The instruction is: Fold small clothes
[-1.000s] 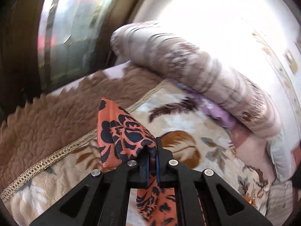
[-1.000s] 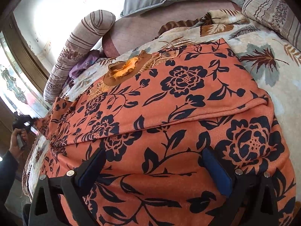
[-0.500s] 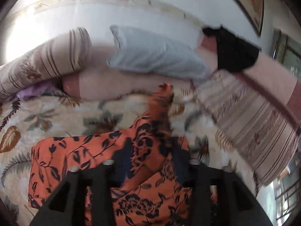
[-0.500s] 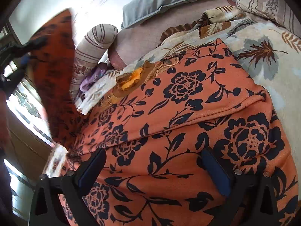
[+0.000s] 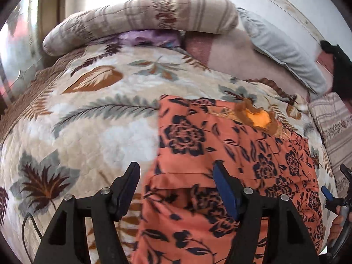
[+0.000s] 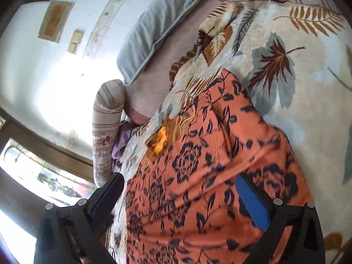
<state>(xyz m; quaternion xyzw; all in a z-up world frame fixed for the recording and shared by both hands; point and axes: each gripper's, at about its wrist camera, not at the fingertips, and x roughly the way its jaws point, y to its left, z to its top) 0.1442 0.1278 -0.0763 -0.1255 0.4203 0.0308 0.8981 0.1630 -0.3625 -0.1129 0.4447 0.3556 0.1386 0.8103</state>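
One orange garment (image 5: 231,154) with dark floral print lies folded under each wide-spread gripper (image 5: 178,182).

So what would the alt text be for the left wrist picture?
An orange cloth with dark flowers lies folded on a leaf-patterned bedspread, with the open left gripper above its near edge. Pillows line the wall behind.

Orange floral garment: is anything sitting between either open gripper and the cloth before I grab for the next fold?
Nothing visible does. The orange floral garment lies spread on the leaf-print quilt, directly under the open left gripper and open right gripper. The striped bolster and grey pillow lie beyond it.
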